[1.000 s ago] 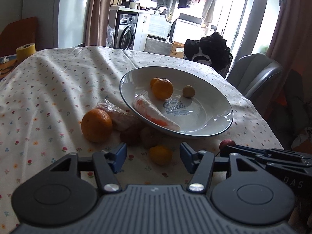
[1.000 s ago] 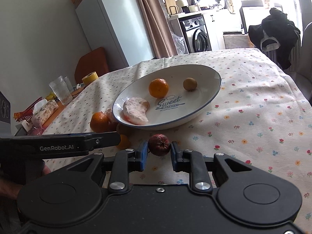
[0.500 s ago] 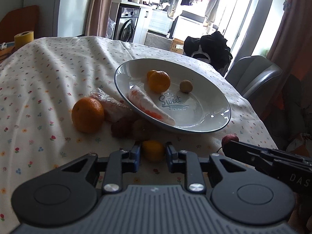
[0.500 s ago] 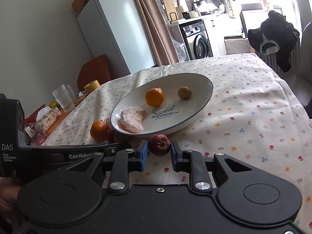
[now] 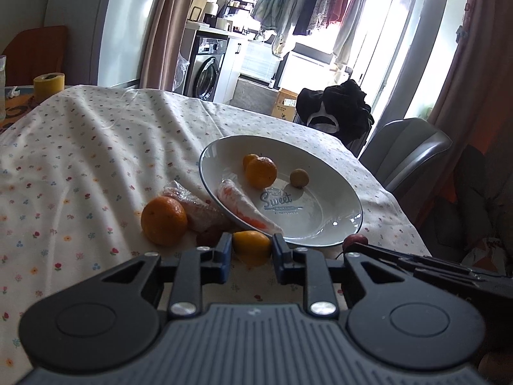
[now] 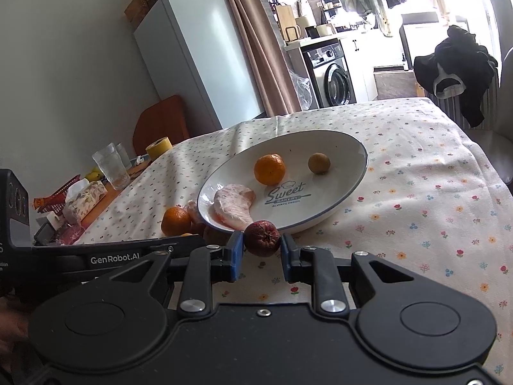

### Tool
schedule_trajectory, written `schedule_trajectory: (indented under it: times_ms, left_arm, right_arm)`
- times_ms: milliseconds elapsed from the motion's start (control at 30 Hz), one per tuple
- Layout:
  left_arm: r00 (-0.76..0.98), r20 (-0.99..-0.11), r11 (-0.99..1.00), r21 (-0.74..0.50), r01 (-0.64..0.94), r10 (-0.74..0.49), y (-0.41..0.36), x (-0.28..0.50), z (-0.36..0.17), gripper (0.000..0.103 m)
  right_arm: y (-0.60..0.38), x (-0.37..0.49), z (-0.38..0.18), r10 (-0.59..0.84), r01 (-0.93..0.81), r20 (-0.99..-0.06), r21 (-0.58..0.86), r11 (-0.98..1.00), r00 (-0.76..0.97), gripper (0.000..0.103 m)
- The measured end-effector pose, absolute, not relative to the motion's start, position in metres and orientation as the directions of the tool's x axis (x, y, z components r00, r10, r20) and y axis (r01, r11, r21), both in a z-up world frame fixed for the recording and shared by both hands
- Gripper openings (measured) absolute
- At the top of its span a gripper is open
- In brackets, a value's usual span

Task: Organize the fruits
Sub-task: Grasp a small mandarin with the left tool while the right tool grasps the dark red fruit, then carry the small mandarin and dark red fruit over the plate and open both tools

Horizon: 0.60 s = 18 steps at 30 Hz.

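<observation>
So both hands are busy here. The left hand-held gripper [image 5: 251, 250] is clamped on a small orange fruit [image 5: 251, 246], its blue pads pressed to either side, right at the near rim of the plate [image 5: 333, 173]. Can't tell if the fruit is touching the cloth or held just above it. The right hand-held gripper [image 6: 260, 250] is clamped on a dark red fruit [image 6: 262, 238], wrinkly looking, also right at the plate's near edge; from the left wrist camera you just see the top of it poking over the right gripper's body.

The plate is white with a dark rim and "Sweet" printed in the middle, and it sits on the counter under a flowery tablecloth [image 5: 80, 160]. In the plate: an orange [image 5: 260, 172] with a smaller one tucked behind it, a little brownish round fruit [image 5: 299, 178] just beside them, and a wrapped pink-orange wedge [image 6: 232, 208] lying against the near-left rim.

Outside the plate on its left: a bigger orange [image 5: 164, 221] on the cloth, touching a plastic-wrapped piece [image 5: 195, 207] that leans by the rim, plus a couple of dark fruits between those and the left gripper, too shadowed to make out.

Far left there's a yellow tape roll [image 5: 48, 84] and some glasses [image 6: 111, 165].
</observation>
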<state>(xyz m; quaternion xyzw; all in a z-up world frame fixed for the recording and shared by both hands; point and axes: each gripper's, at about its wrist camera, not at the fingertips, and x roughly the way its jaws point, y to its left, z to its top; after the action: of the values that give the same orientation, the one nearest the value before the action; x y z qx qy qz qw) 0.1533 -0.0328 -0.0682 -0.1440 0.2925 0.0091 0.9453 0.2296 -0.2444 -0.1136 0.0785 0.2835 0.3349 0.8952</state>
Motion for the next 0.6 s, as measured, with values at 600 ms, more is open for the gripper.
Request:
schedule_trajectory:
  times_ms: [600]
  left_arm:
    - [0.865,-0.492,0.956,-0.286,-0.058,-0.095,-0.039,0.168,-0.045,0.025]
  right_arm:
    - [-0.245,0.236,-0.091,0.635,-0.555,-0.417,0.311,0.772,0.65,0.023]
